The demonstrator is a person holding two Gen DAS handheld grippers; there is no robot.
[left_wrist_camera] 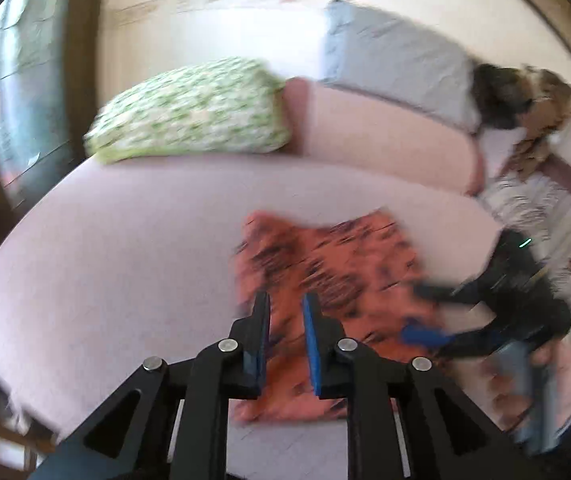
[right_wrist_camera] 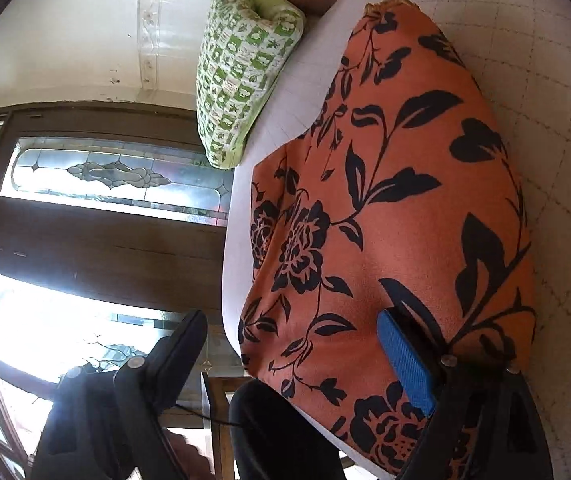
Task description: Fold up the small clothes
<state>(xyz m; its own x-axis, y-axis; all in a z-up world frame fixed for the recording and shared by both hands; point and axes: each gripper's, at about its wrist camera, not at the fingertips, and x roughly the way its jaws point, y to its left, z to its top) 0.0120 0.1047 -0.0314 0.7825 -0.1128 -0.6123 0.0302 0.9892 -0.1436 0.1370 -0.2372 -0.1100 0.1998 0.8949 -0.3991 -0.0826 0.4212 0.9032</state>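
The orange floral garment (left_wrist_camera: pixel 325 280) lies part-folded on the pale bedsheet (left_wrist_camera: pixel 125 240), the green pillow (left_wrist_camera: pixel 193 112) beyond. The left gripper (left_wrist_camera: pixel 285 312) hovers over its near edge, parted and empty. The right gripper (right_wrist_camera: pixel 297 344) gapes wide at its side edge; next, probably pinch that edge.

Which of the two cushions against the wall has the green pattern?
The green checked cushion, nearer the window. The other one, the grey cushion, is plain and sits further along, beyond the orange flowered cloth.

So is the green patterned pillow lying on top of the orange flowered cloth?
No, the green pillow sits apart from the orange cloth, with bare sheet between them.
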